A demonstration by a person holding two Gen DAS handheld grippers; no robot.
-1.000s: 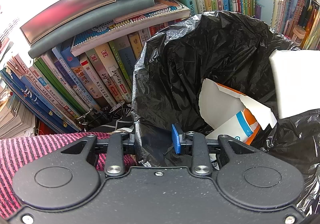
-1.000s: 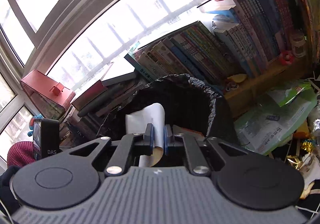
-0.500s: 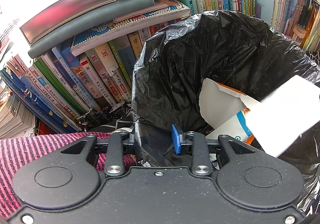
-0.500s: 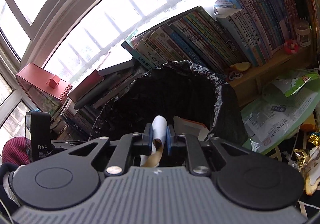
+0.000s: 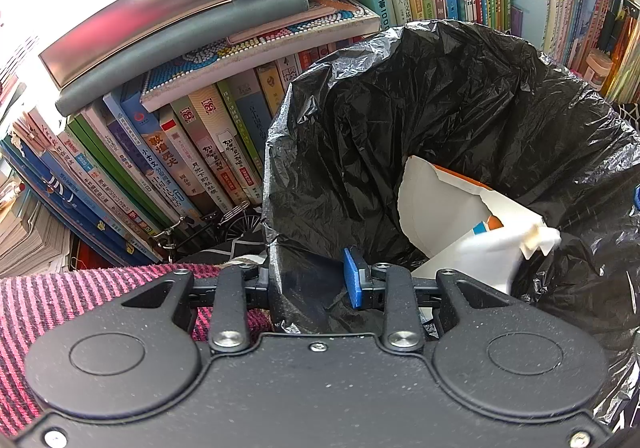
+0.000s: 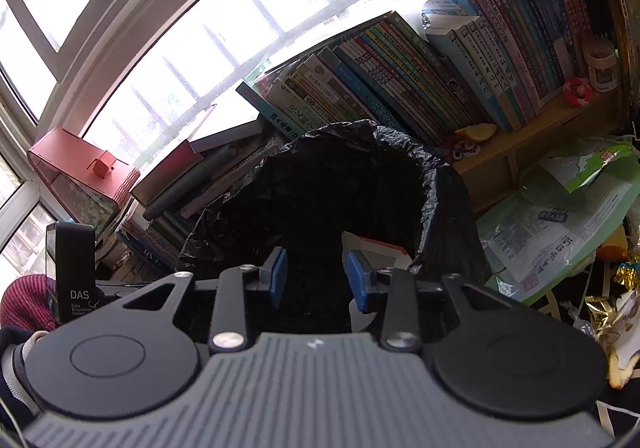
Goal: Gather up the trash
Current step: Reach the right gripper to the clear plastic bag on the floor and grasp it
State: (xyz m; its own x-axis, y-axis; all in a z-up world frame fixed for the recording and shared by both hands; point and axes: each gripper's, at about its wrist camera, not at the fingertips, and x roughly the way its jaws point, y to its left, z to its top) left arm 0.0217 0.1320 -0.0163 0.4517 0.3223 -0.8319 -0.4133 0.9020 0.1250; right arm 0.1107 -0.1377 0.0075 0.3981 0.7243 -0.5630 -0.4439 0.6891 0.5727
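Left wrist view: the left hand-held gripper (image 5: 310,282) pinches the near rim of a black trash bag (image 5: 420,120), a fold of the plastic caught between its fingers, only the right blue pad (image 5: 354,282) in sight. The bag's mouth stands wide. Inside it, a torn white carton with orange and blue print (image 5: 444,204) leans against the far wall, and a blurred white sheet of paper (image 5: 484,252) lies just in front of it, low in the bag. A row of leaning books (image 5: 180,160) stands behind the bag at left, with a flat stack and a grey foam roll (image 5: 180,52) piled on top. A pink striped cloth (image 5: 80,288) fills the lower left corner.

Right wrist view: the right hand-held gripper (image 6: 316,280) hangs over the bag's (image 6: 352,176) dark mouth, its jaws opening and nothing between the blue pads (image 6: 278,274). The torn carton (image 6: 380,248) shows just past the right fingertip, inside the bag. Books (image 6: 420,72) slant along a wooden shelf (image 6: 532,136) behind the bag, under bright windows (image 6: 192,28). To the right, outside the bag, lie a green-and-white printed wrapper (image 6: 560,216) and gold foil scraps (image 6: 612,312). At left stands a black recording unit (image 6: 72,264).
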